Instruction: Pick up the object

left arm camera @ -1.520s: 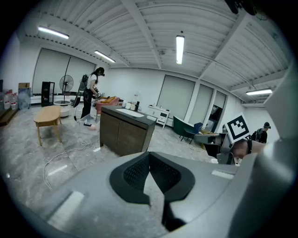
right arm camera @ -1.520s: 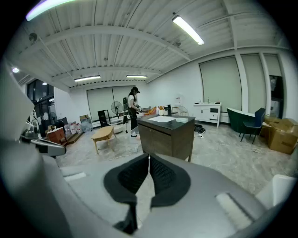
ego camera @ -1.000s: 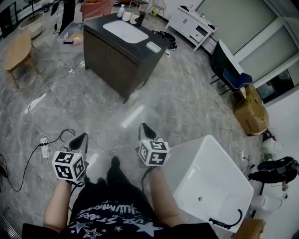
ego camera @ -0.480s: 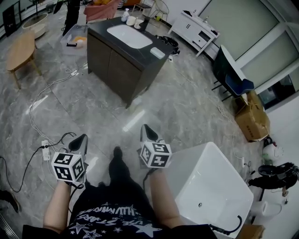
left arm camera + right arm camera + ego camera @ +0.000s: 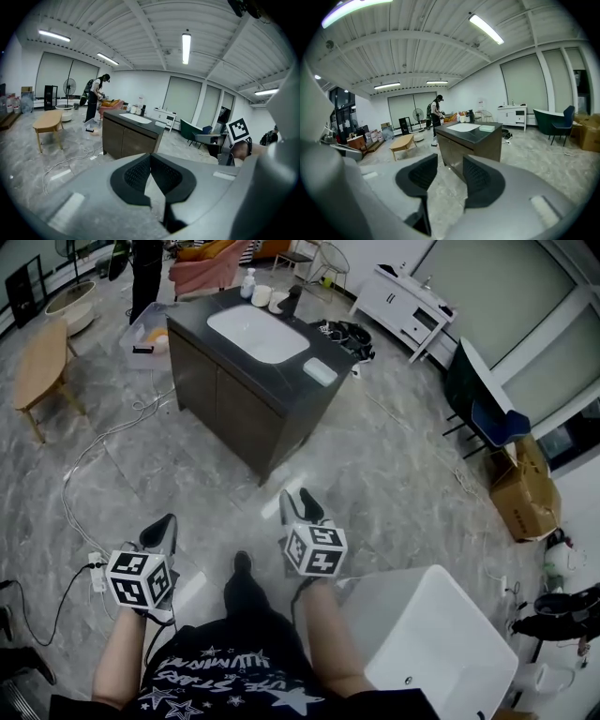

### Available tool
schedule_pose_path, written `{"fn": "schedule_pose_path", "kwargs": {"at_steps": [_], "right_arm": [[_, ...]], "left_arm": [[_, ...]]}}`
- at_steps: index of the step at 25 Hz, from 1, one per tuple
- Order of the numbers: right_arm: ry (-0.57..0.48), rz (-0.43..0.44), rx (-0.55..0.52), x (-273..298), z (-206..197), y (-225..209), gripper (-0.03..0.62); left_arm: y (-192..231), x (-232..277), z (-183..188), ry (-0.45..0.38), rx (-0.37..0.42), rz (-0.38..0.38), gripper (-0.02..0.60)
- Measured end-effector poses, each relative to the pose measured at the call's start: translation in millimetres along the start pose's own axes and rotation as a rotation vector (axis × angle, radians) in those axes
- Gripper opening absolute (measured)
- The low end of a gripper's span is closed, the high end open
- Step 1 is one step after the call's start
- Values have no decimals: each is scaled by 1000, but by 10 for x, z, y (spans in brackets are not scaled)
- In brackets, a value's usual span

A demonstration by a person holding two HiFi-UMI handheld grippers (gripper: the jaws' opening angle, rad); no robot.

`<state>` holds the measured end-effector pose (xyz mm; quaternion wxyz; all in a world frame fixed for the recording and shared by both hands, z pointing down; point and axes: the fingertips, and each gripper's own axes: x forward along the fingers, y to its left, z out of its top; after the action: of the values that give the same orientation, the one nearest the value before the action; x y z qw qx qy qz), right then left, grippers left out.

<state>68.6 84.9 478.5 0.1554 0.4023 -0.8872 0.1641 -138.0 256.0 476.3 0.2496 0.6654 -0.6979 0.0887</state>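
My L hand-held gripper [image 5: 159, 524] clenched, empty, R hand-held gripper [image 5: 300, 504] jaws just opening, nothing between, sink cabinet [image 5: 246, 381] ahead

Greys, black and white underfoot; a few warm spots further off.
Floor [image 5: 394, 465] pale grey, marbled with white veining, and a white cable [image 5: 66, 493] lies on it. Vanity [image 5: 239, 404] dark brown with a black top, a white basin [image 5: 256, 332] and a pale greenish-white block [image 5: 320, 371]. Low table [image 5: 37, 352] light wood tan. Tub [image 5: 450, 634] plain glossy white. Cardboard box [image 5: 525, 498] brown; chair [image 5: 492, 418] dark blue; sideboard [image 5: 408, 307] white. Left gripper [image 5: 159, 526] and right gripper [image 5: 300, 501]: grey bodies, black mesh-textured pads [image 5: 136, 176], cubes white with black square markers. Shirt [image 5: 225, 676] black, printed with white stars and lettering. Ceiling [image 5: 431, 51] white, ribbed.
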Motion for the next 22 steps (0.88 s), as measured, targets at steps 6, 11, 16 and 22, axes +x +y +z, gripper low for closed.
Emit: {"fn": "schedule_pose_path", "kwargs": {"at_steps": [6, 11, 16, 22], "right_arm": [[-4, 10, 20, 702, 427, -557, 179], [-3, 9, 33, 1090, 652, -959, 179], [-16, -6, 42, 1359, 823, -1312, 179], [-18, -21, 53, 1535, 931, -1556, 179]], "left_arm": [[-85, 850, 513, 1, 18, -10, 8], [-204, 1448, 808, 2, 35, -29, 8], [-297, 1889, 1014, -10, 50, -46, 8], [-322, 2197, 1183, -10, 67, -53, 8]]}}
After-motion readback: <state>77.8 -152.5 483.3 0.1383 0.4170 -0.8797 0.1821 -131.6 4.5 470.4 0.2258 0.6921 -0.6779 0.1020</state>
